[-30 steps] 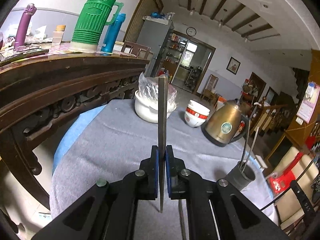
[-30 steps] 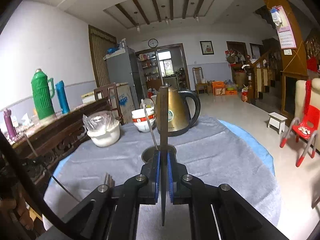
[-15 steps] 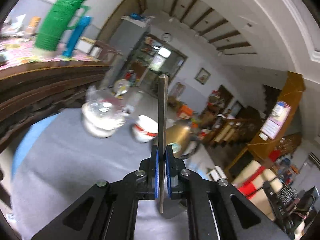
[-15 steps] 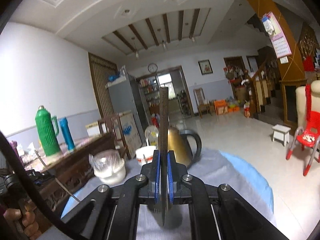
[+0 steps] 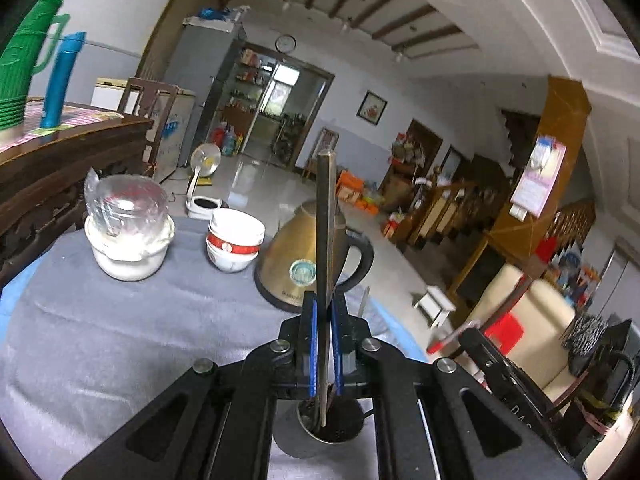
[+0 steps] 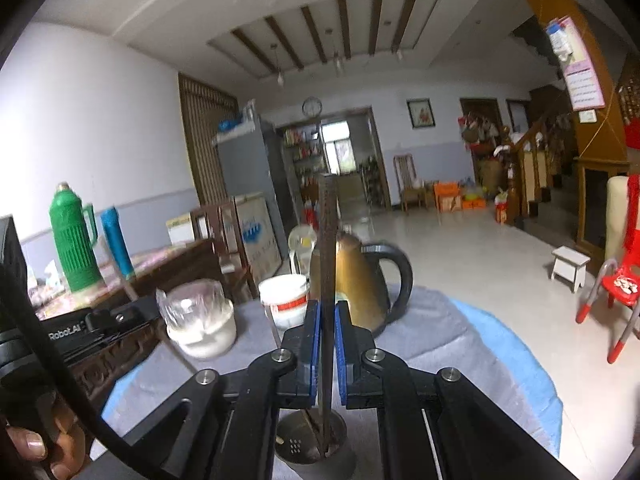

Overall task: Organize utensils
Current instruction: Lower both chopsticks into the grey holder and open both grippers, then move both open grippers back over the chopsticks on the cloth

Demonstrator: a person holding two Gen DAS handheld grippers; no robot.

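Beamed ceiling, wall clock, glossy tiled floor.

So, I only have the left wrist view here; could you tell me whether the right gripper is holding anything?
Observer: Yes, the right gripper has its jaws shut on a flat metal utensil, held upright.
Operator: Thank you. Where is its lower end?
Observer: Its tip appears to be down inside the metal holder on the grey cloth.
Operator: Is there anything on that holder I can't see?
Observer: There is a small patch of holes in its wall.
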